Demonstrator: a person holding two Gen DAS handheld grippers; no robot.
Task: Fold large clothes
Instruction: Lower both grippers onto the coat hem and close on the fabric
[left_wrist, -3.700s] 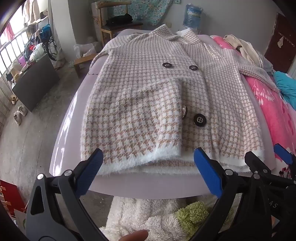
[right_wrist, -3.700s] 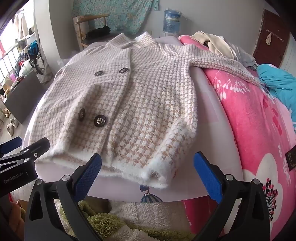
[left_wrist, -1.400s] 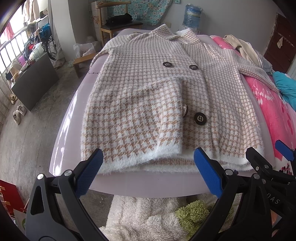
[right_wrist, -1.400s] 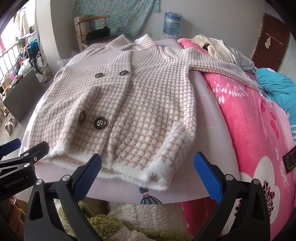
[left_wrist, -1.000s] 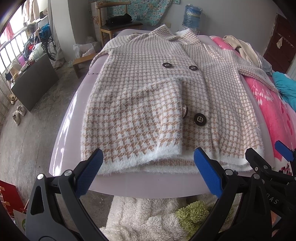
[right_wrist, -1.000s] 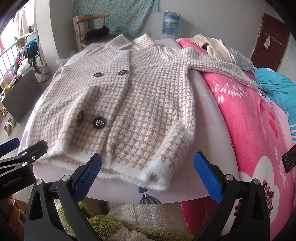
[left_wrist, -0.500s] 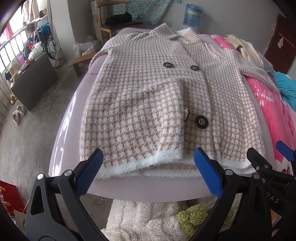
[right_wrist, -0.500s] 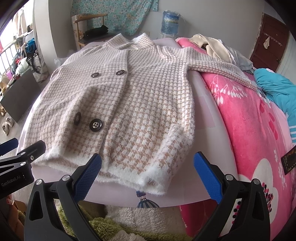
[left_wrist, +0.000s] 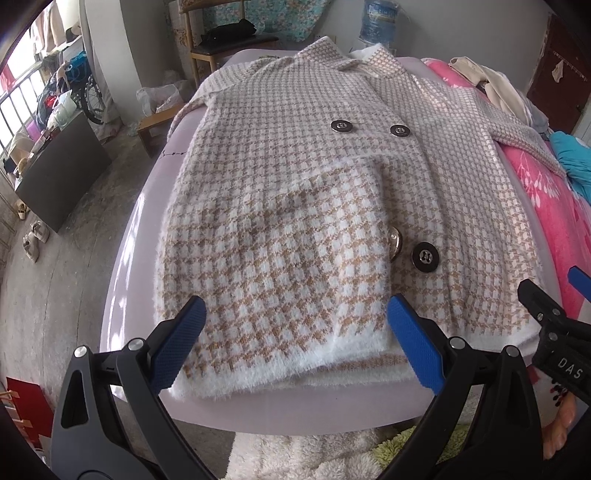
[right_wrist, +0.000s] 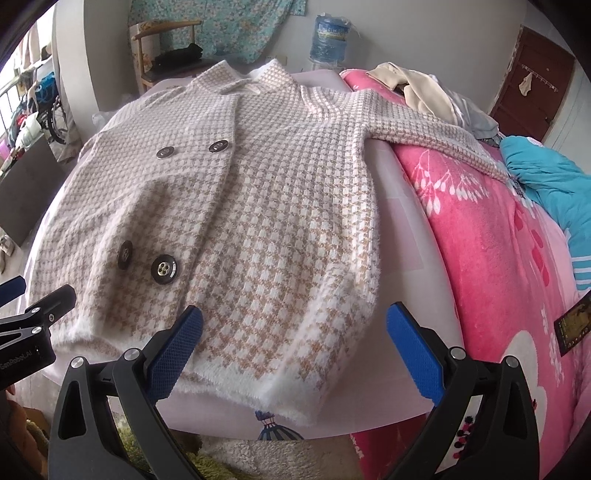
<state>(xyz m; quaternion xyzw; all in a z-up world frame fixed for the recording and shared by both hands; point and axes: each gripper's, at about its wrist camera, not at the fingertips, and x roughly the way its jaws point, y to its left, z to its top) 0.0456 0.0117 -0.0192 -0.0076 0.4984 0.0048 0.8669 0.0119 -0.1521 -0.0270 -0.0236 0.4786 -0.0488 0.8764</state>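
A tan-and-white houndstooth coat (left_wrist: 295, 206) (right_wrist: 266, 206) lies front-up on a pale lilac bed (left_wrist: 144, 236), collar far, fuzzy white hem toward me. Dark buttons (left_wrist: 424, 256) (right_wrist: 163, 269) sit on its front. One sleeve (right_wrist: 436, 136) stretches right over a pink blanket. My left gripper (left_wrist: 295, 343) is open, its blue pads over the hem's left part. My right gripper (right_wrist: 295, 347) is open too, pads straddling the hem's right corner. Each gripper also shows at the edge of the other view.
A pink flowered blanket (right_wrist: 509, 258) covers the bed's right side, with a turquoise cloth (right_wrist: 546, 177) and beige clothes (right_wrist: 417, 88) on it. A wooden chair (left_wrist: 229, 40) and water bottle (right_wrist: 328, 35) stand beyond the bed. Fluffy rugs (left_wrist: 295, 454) lie on the floor below me.
Both grippers have moved forward toward the coat; the hem now lies between the pads of each. Both stay open.
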